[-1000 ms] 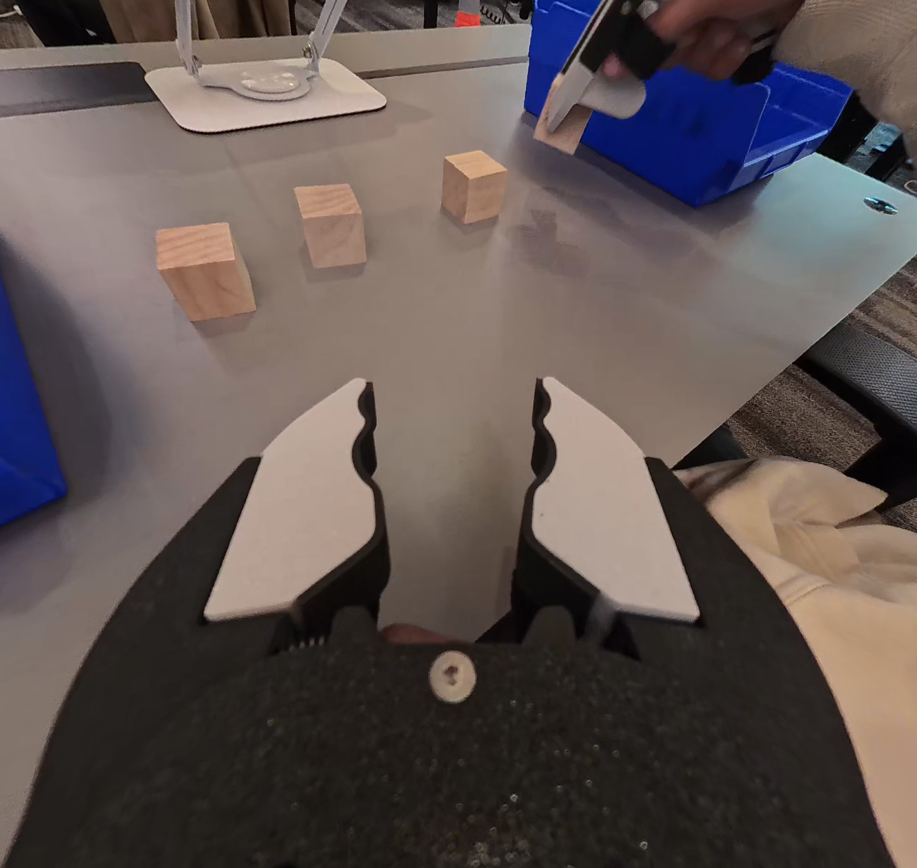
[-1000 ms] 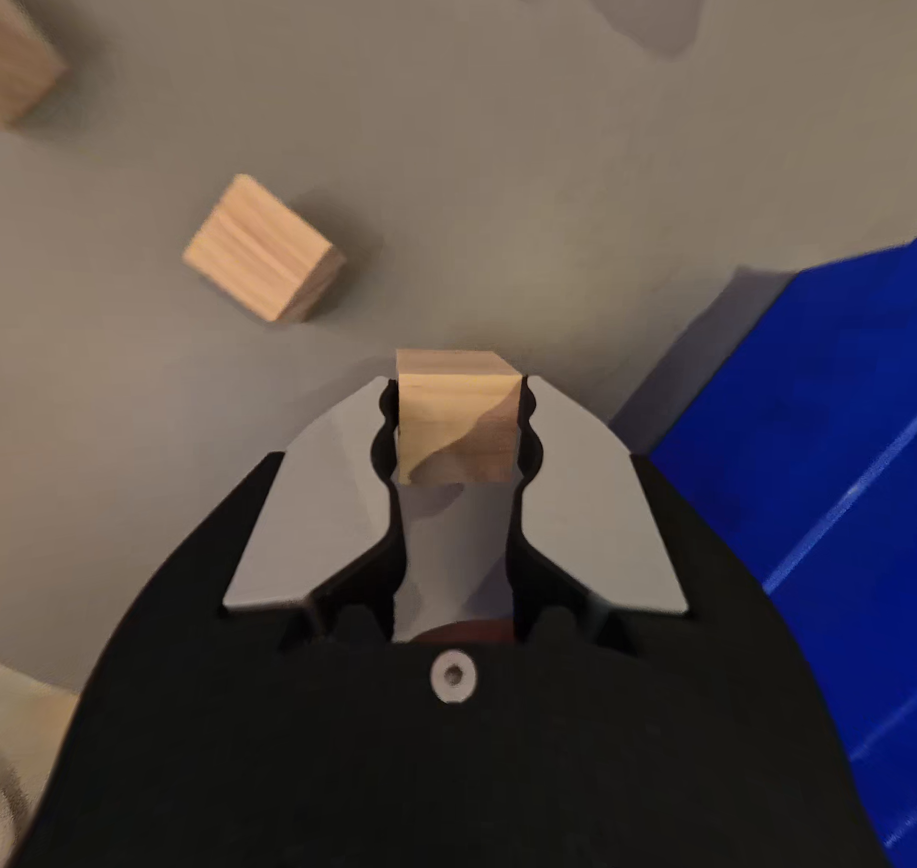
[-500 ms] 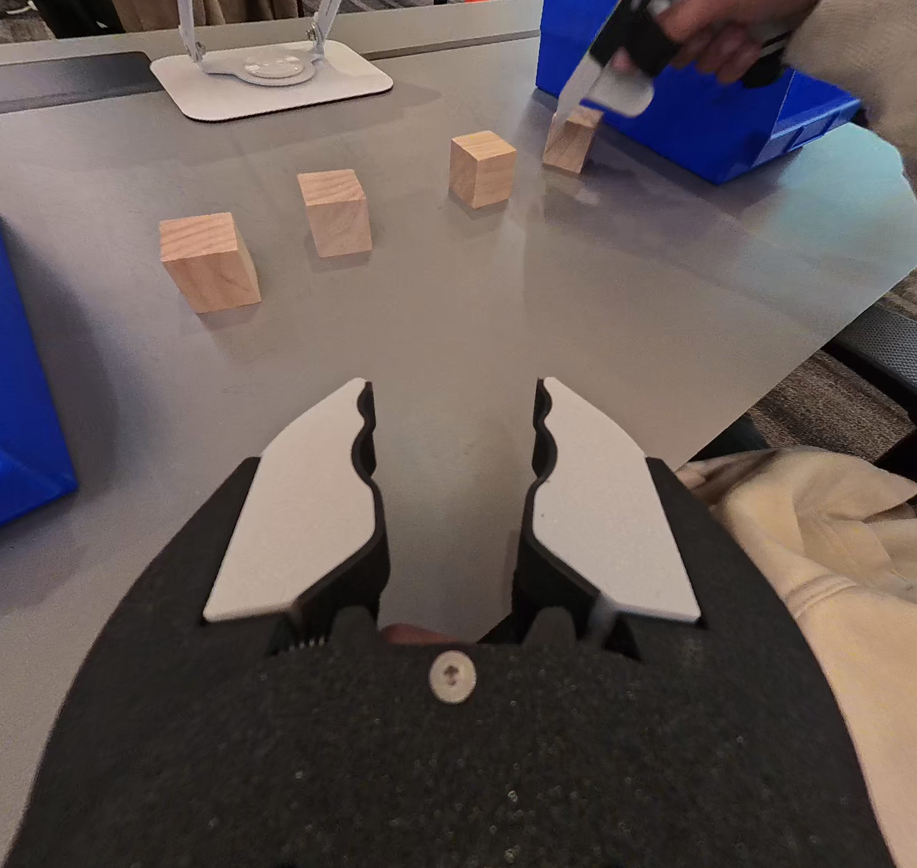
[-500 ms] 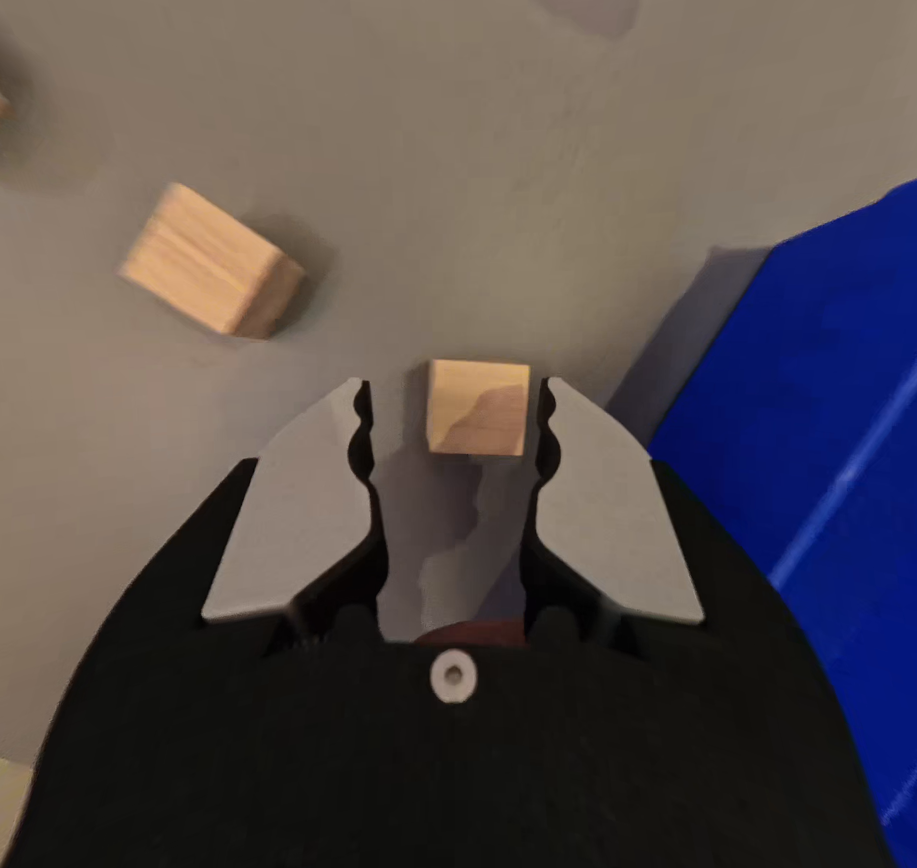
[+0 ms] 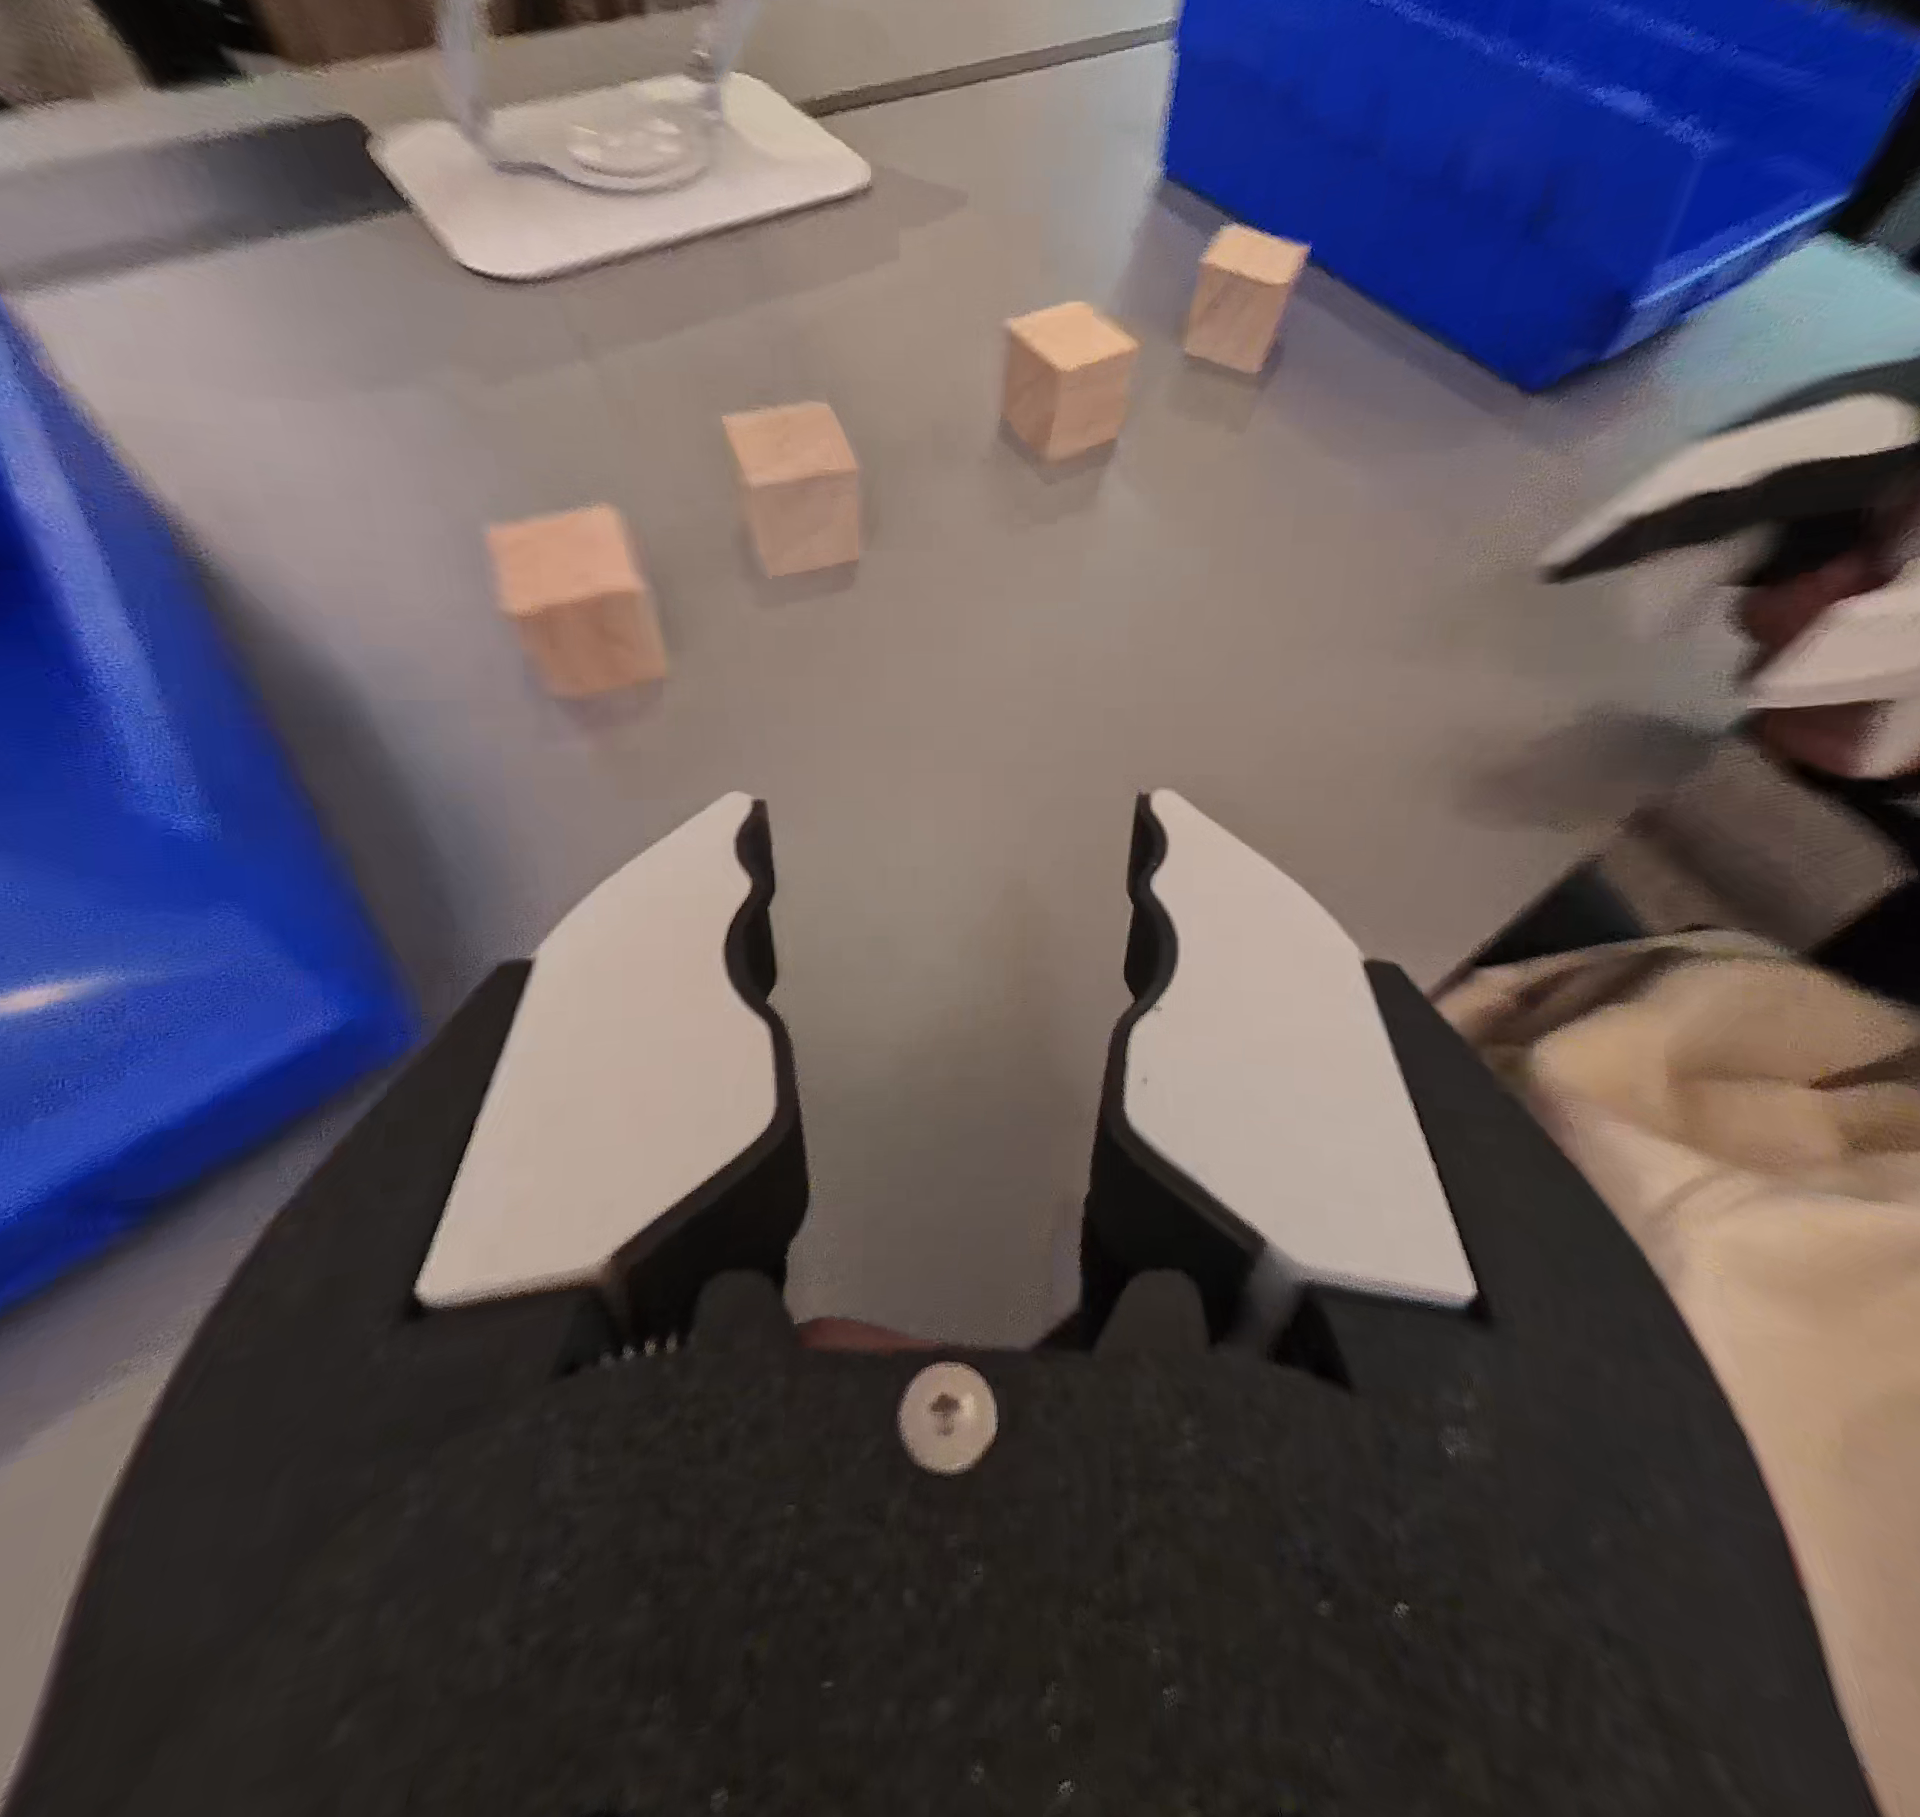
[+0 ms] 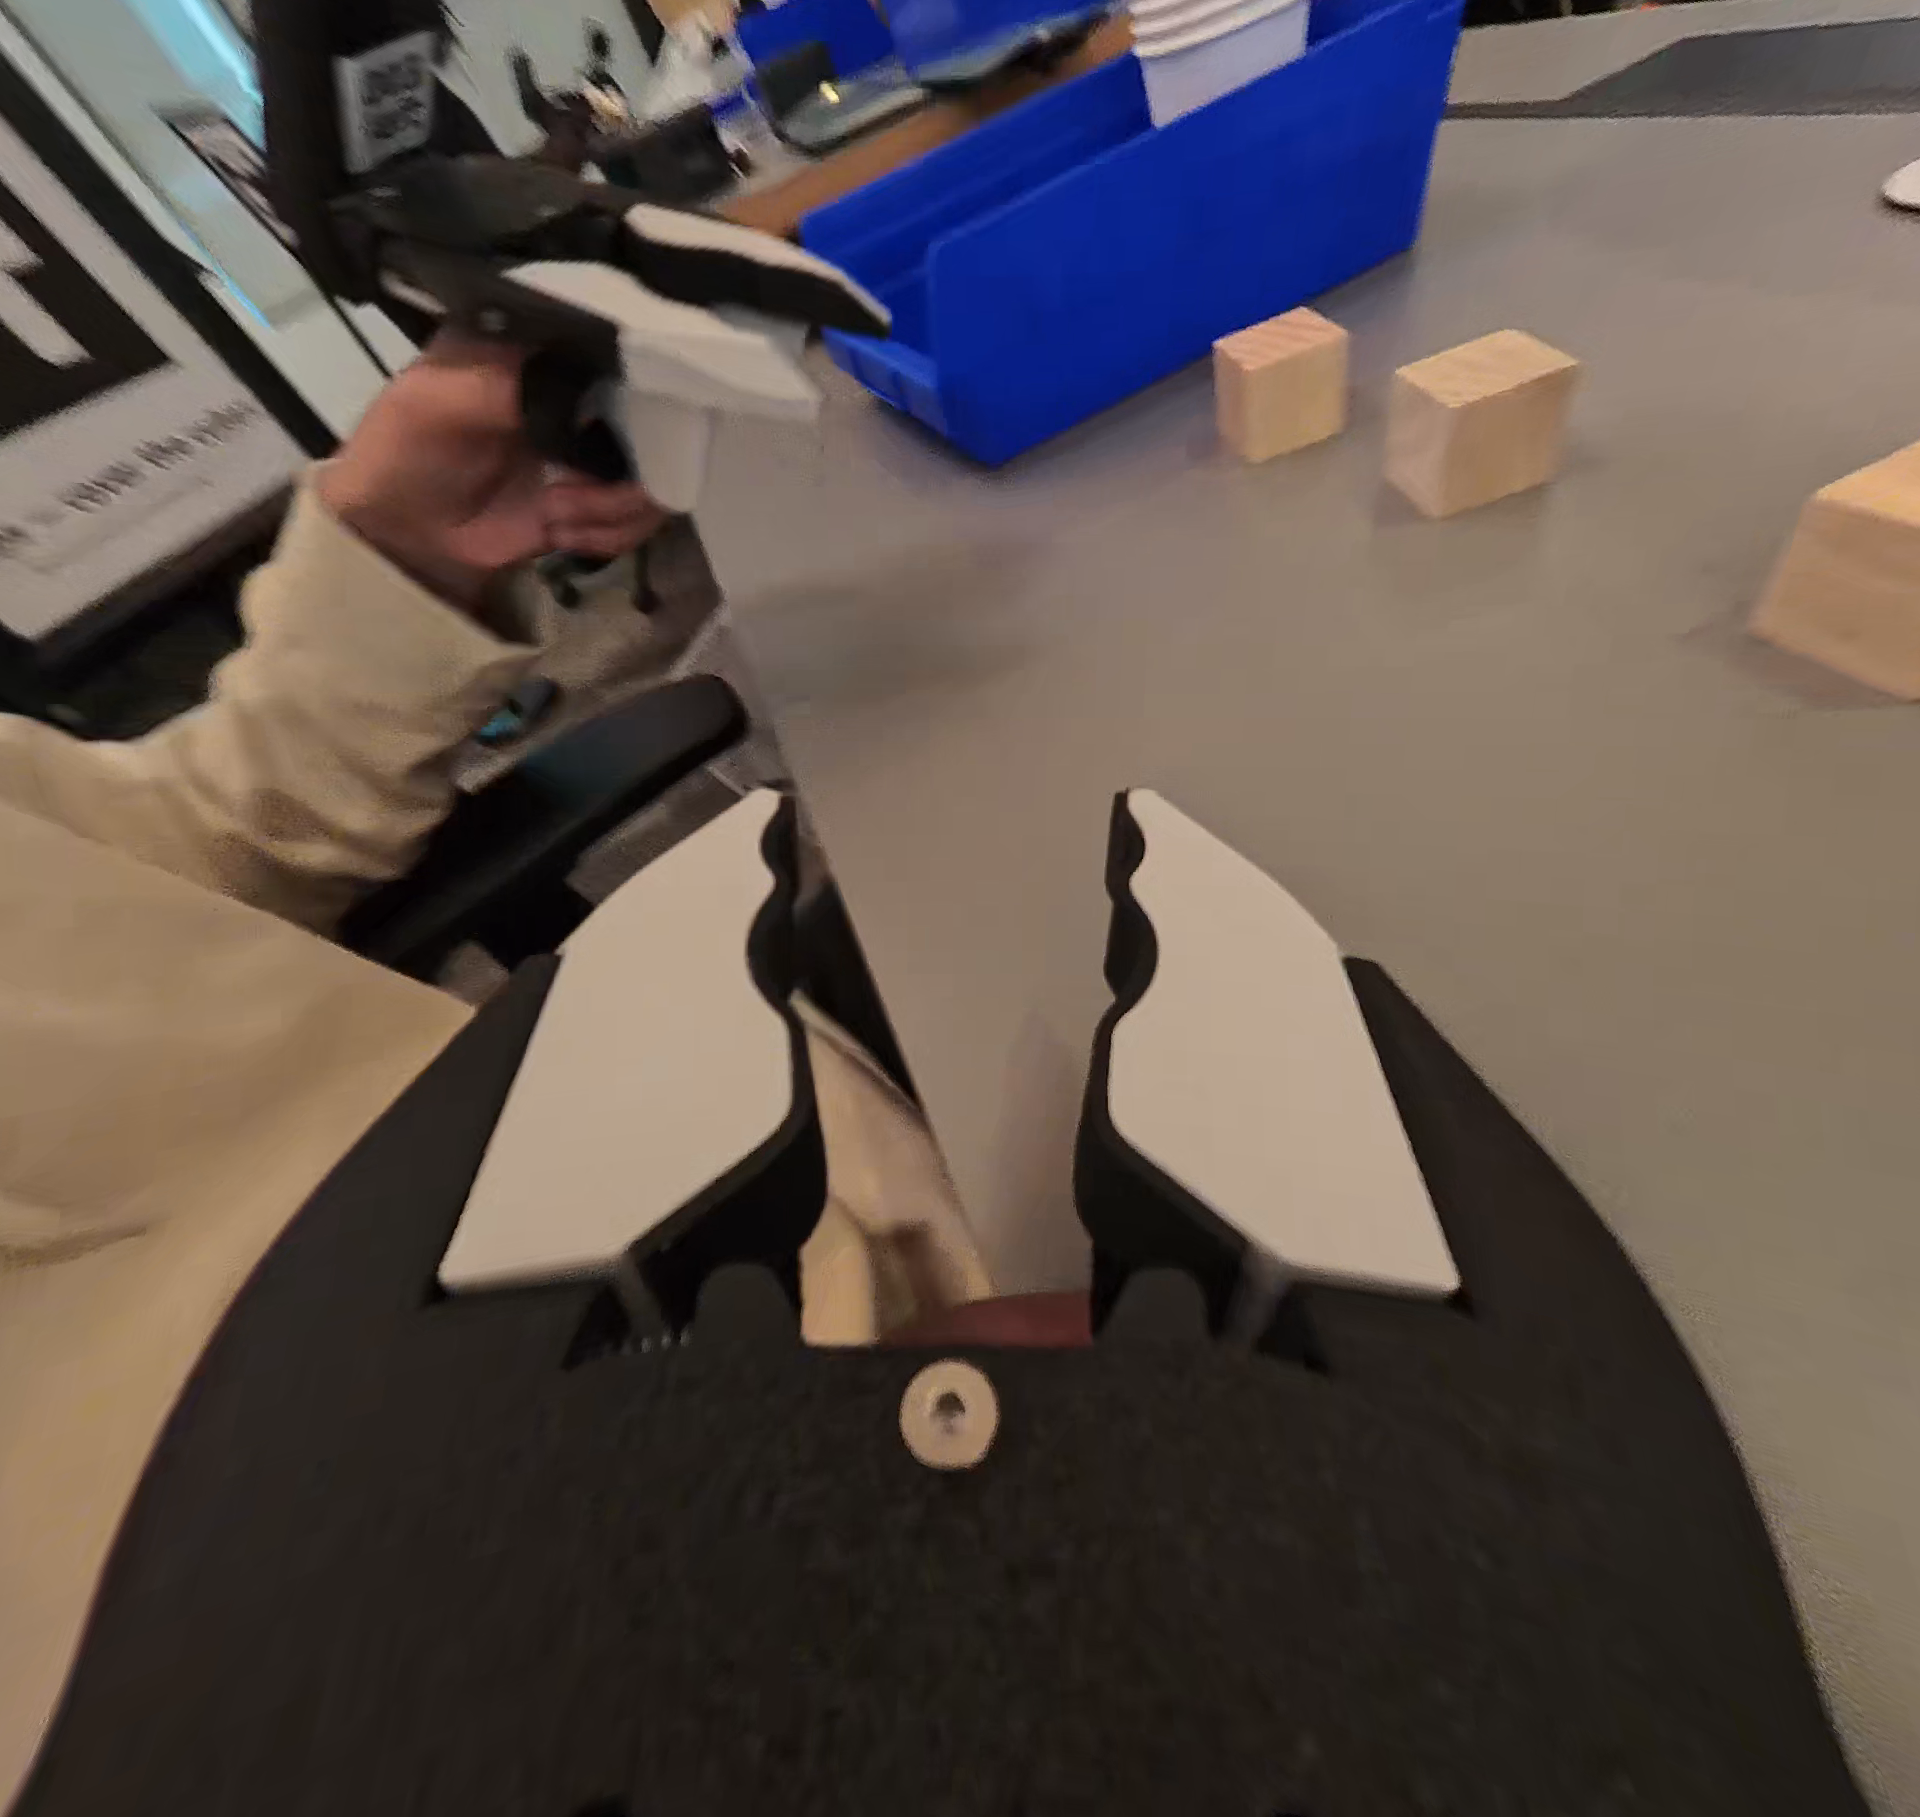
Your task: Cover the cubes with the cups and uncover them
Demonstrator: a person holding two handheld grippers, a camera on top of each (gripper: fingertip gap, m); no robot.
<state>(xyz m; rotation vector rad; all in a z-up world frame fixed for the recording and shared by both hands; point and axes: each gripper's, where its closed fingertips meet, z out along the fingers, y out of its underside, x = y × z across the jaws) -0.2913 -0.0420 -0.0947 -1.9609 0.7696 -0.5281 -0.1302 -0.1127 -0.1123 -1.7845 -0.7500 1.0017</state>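
Several wooden cubes stand in a curved row on the grey table (image 5: 935, 687): one at the left (image 5: 577, 598), two in the middle (image 5: 795, 484) (image 5: 1068, 380) and one by the right blue bin (image 5: 1242, 297). My left gripper (image 5: 945, 811) is open and empty, above the table's near edge. My right gripper (image 6: 951, 806) is open and empty at the table's right edge; it looks blurred in the left wrist view (image 5: 1652, 624). A stack of white cups (image 6: 1216, 32) stands in the left blue bin (image 6: 1143, 240). The right wrist view shows three cubes (image 6: 1280, 383) (image 6: 1481, 422) (image 6: 1860, 583).
A blue bin (image 5: 1507, 157) stands at the back right, the other blue bin (image 5: 125, 832) at the left. A white stand base (image 5: 623, 178) sits at the back. The left gripper (image 6: 842, 359), in a hand, shows in the right wrist view. A cream sleeve (image 6: 260, 707) and a chair lie beside the table.
My right gripper set its cube down by the right blue bin, opened, and drew back to the table's right edge, turning to face left. My left gripper stayed open and shifted a little.
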